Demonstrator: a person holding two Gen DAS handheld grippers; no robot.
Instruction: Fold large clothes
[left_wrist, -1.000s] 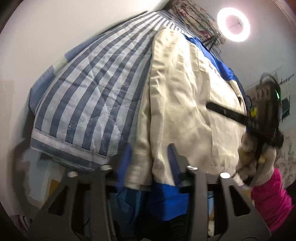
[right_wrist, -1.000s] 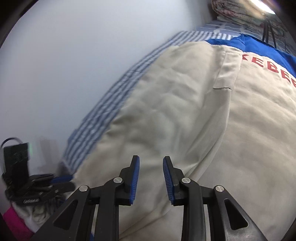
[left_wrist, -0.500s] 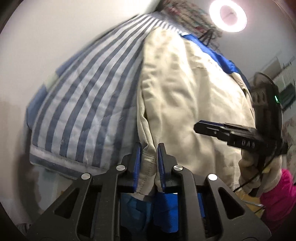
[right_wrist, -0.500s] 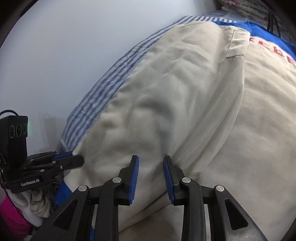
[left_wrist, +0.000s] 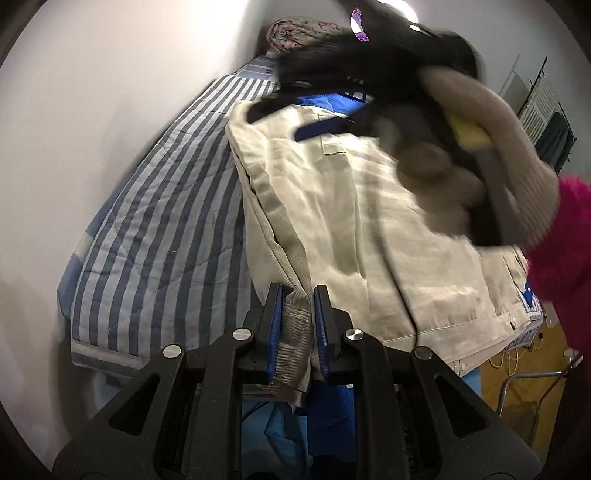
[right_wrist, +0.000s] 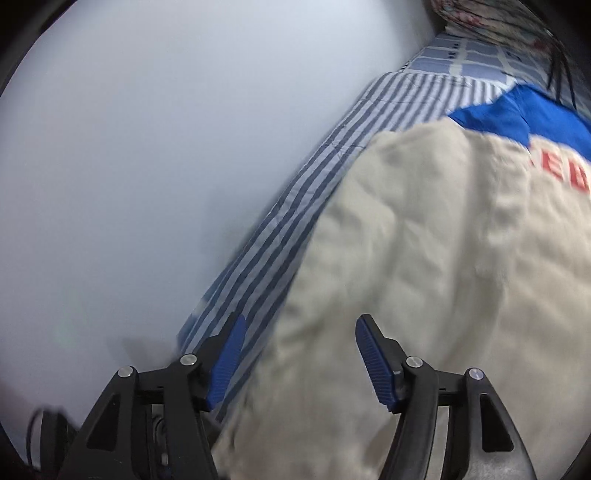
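I am pinching the hem of the cream-and-blue cotton jacket (left_wrist: 354, 221) at bottom centre in my left gripper (left_wrist: 297, 332), newly clamped; my right gripper (right_wrist: 299, 363) is opening, empty, above the jacket, so folding can start.

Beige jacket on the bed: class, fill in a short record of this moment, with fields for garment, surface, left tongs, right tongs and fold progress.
garment: beige jacket with blue panels and red lettering, lying flat
surface: blue-and-white striped quilt beside a pale wall
left tongs: left tongs clamped on the jacket's ribbed hem corner
right tongs: right tongs opening above the jacket, nothing gripped
fold progress: one hem corner gripped, no fold laid over yet
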